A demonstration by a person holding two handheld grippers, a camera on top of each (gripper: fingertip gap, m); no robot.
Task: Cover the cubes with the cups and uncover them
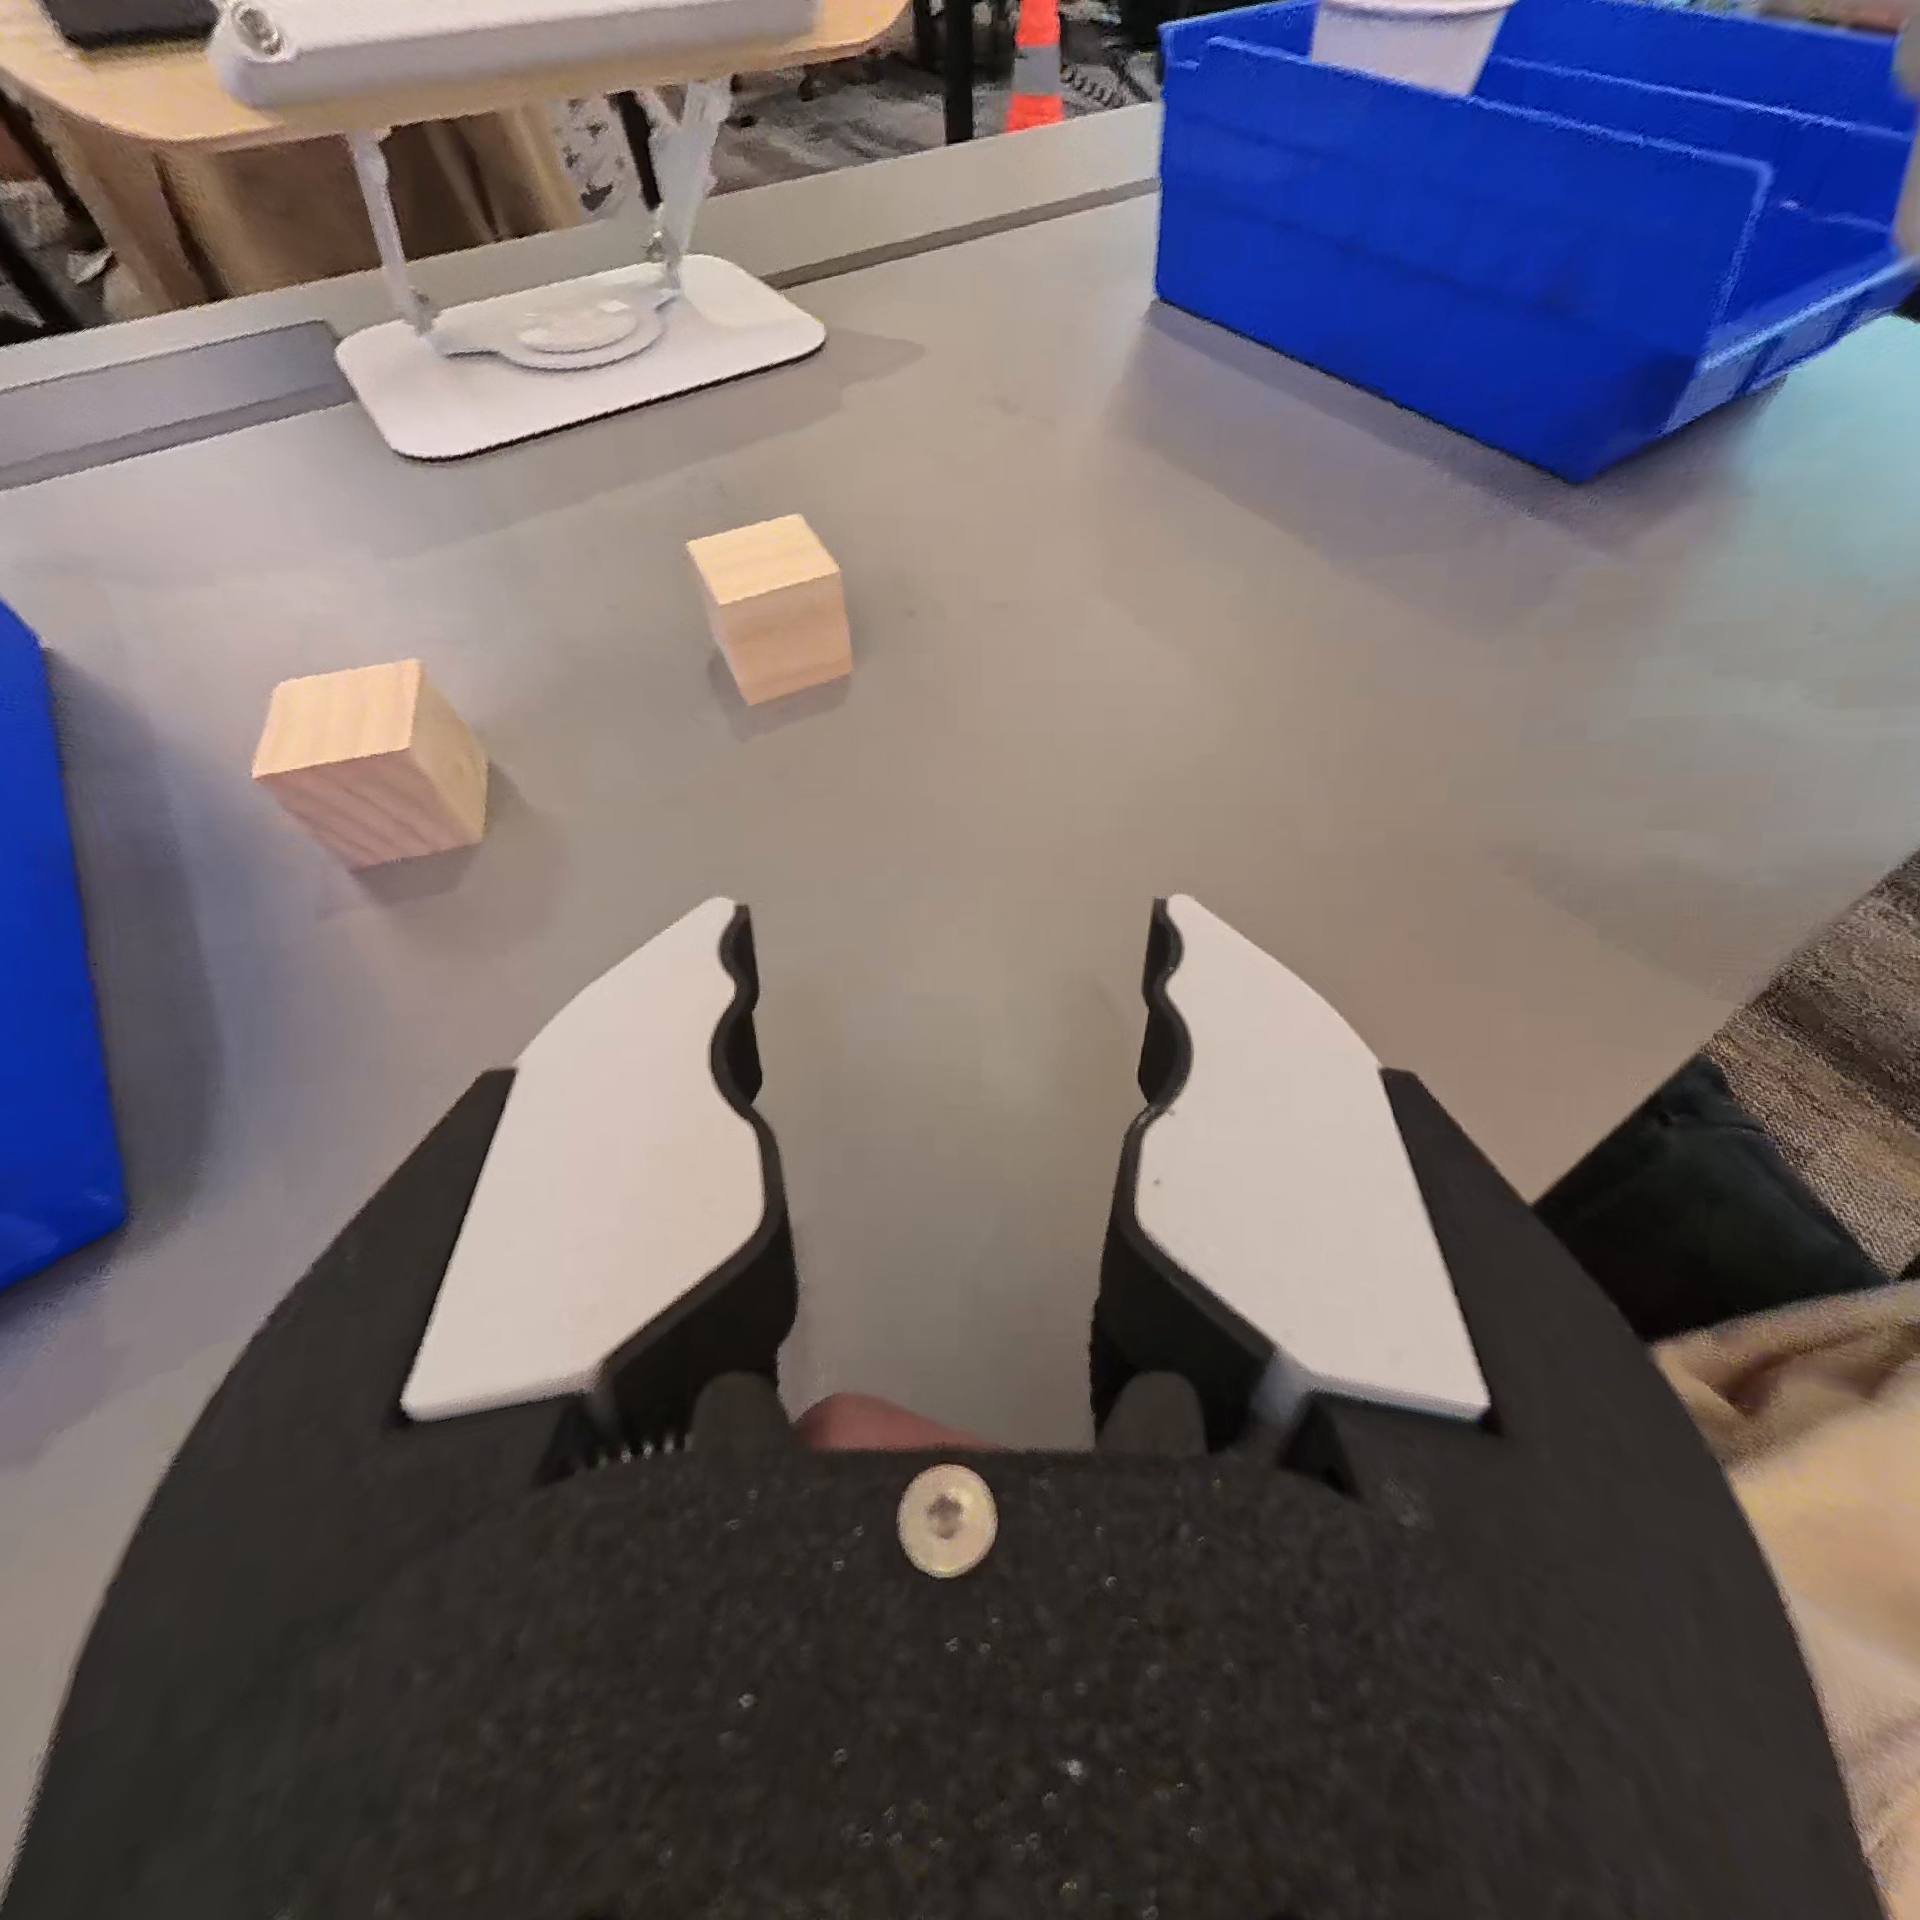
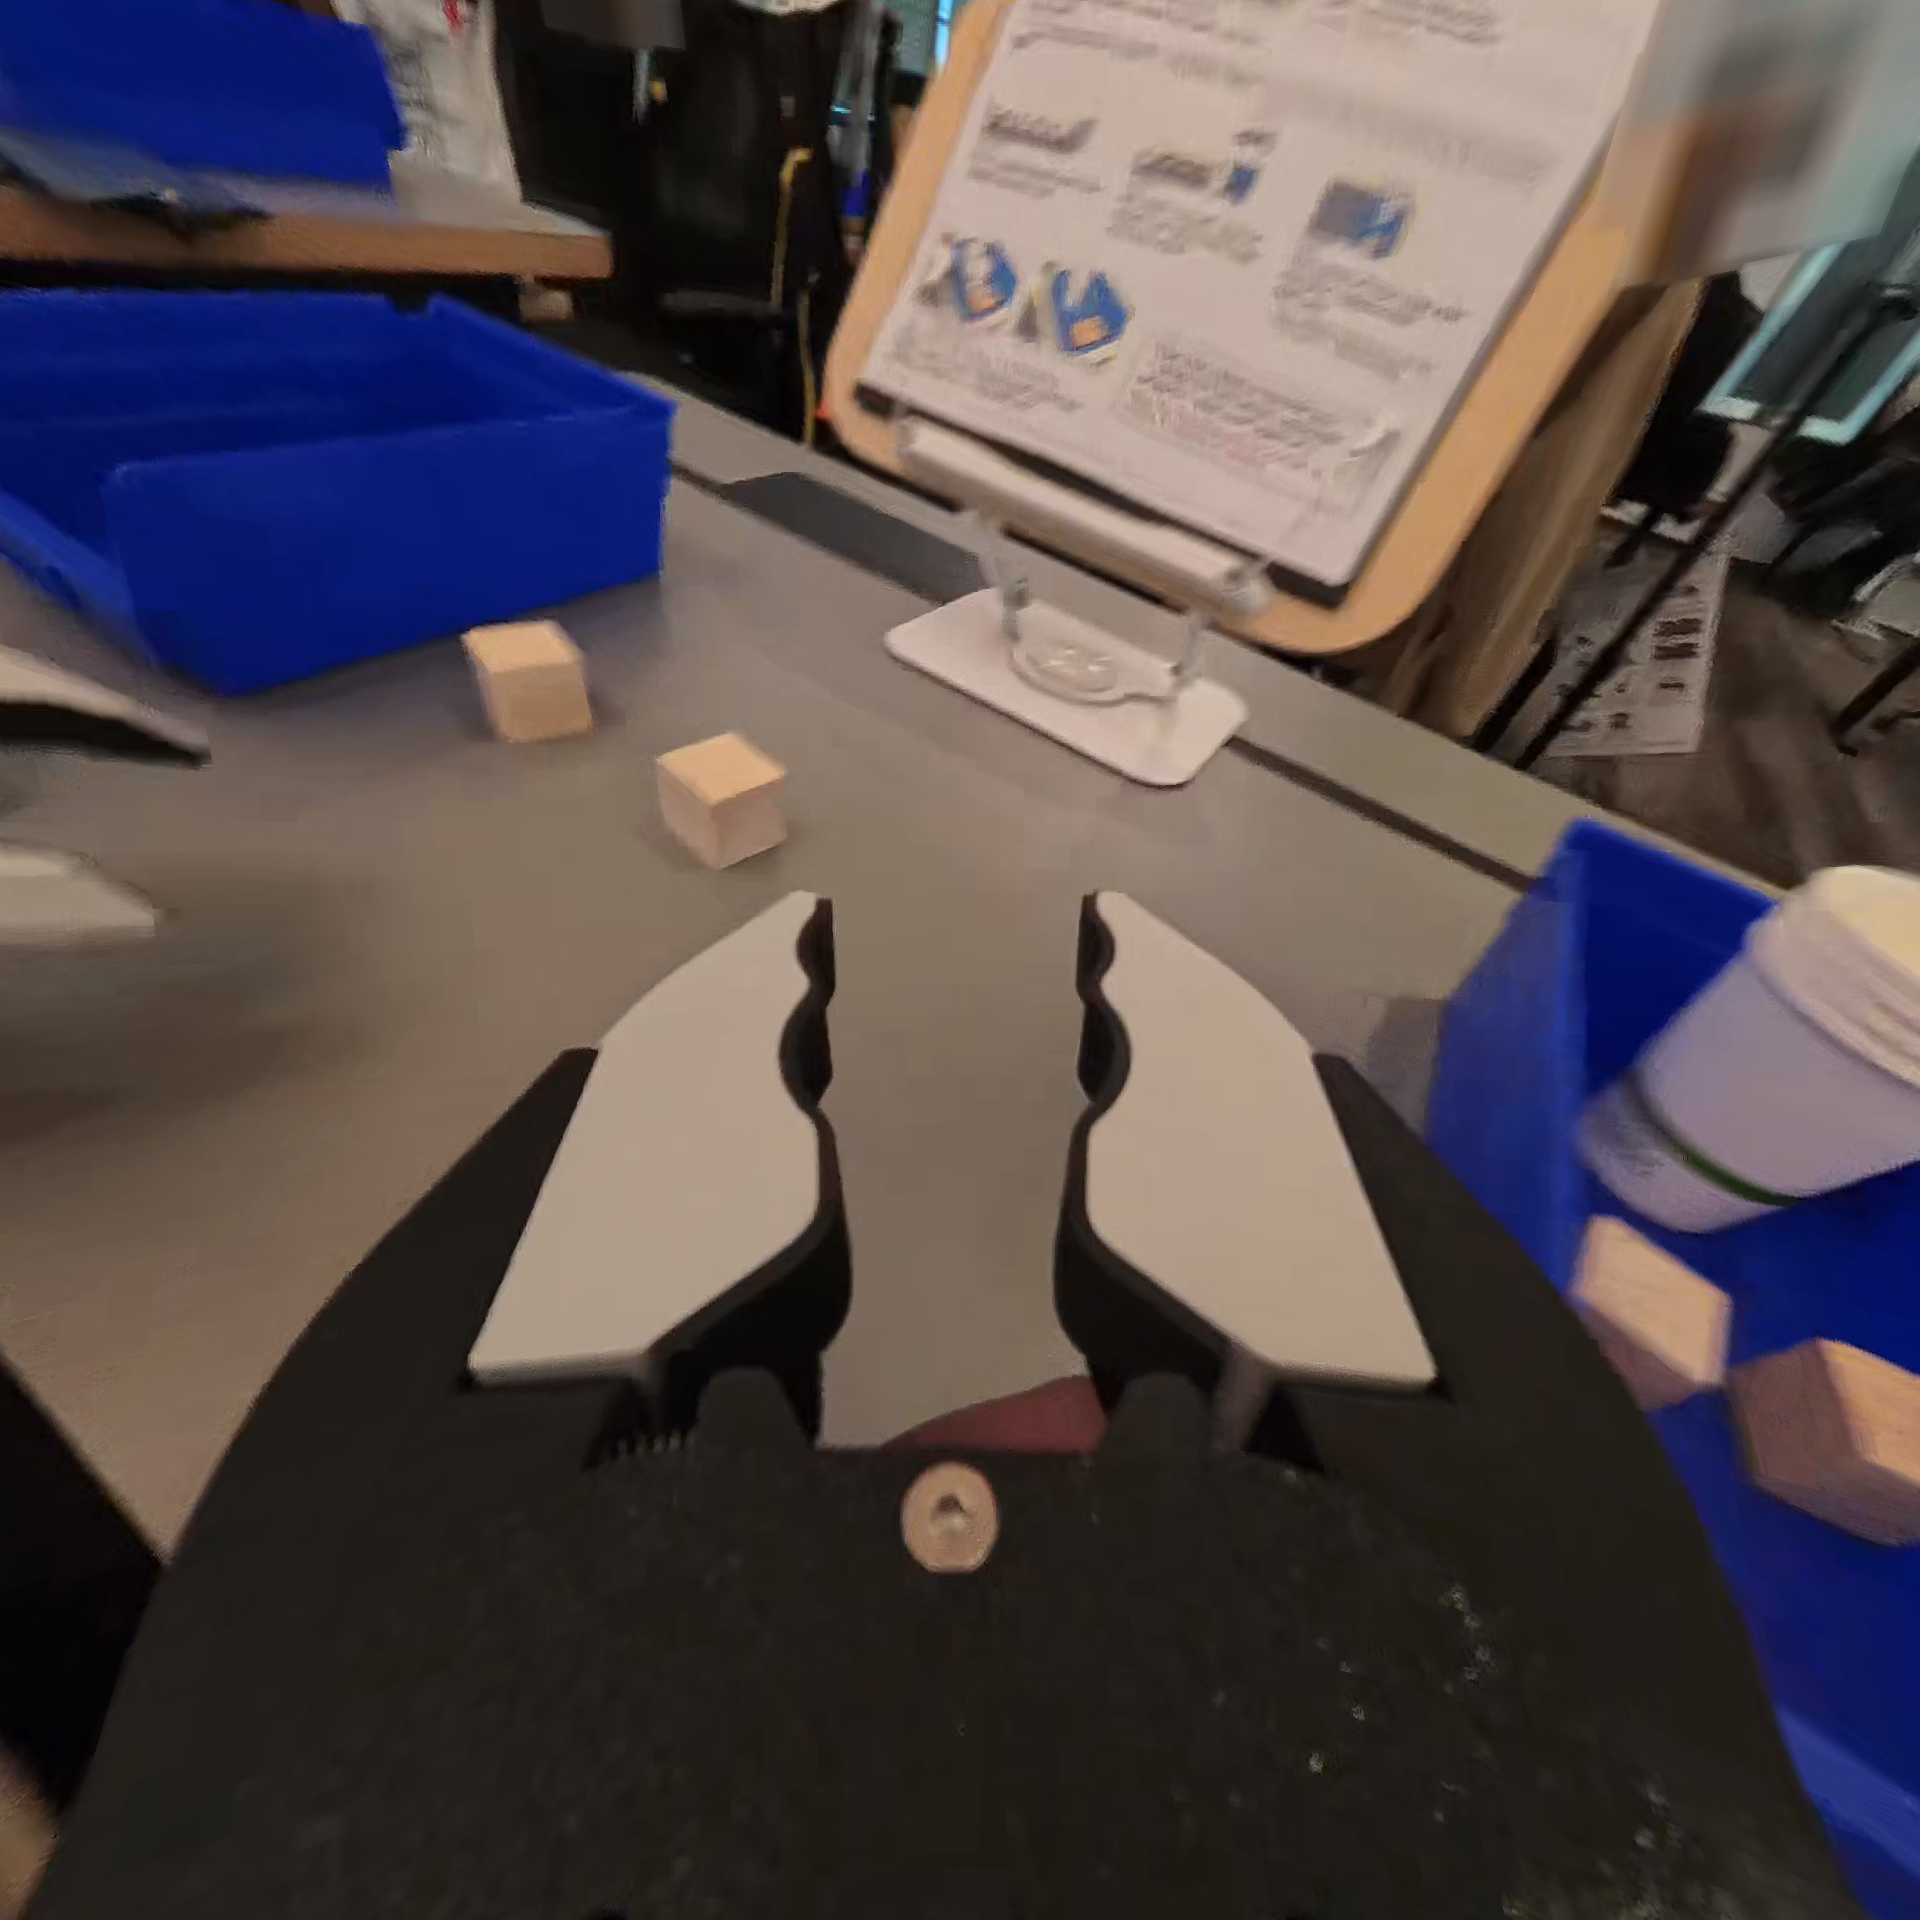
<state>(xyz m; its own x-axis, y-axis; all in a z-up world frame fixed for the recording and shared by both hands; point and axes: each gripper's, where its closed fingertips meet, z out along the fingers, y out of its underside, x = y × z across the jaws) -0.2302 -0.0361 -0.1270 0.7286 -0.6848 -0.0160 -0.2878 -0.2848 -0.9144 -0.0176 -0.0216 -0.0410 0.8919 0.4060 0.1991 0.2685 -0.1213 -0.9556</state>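
Over the grey tabletop point(image 1: 1039, 675), the left gripper point(image 1: 951, 914) hangs with its white fingers spread and nothing between them; the right gripper point(image 2: 956, 909) likewise gapes empty. Two pale wooden cubes point(image 1: 372, 761) point(image 1: 771, 605) sit apart on the table, at ten and eleven o'clock from the left gripper. At its one o'clock a blue plastic bin point(image 1: 1507, 270) holds a white paper cup point(image 2: 1756, 1049). Farther back stands a white tablet stand point(image 1: 582, 353).

Left hand-held gripper point(image 1: 951, 914) low centre, jaws apart, empty, over grey worktop point(image 1: 1143, 675). Two wooden cubes point(image 1: 371, 764) point(image 1: 771, 608) left of centre, apart. Blue bin point(image 1: 1455, 270) upper right, white cup point(image 1: 1397, 42) inside.
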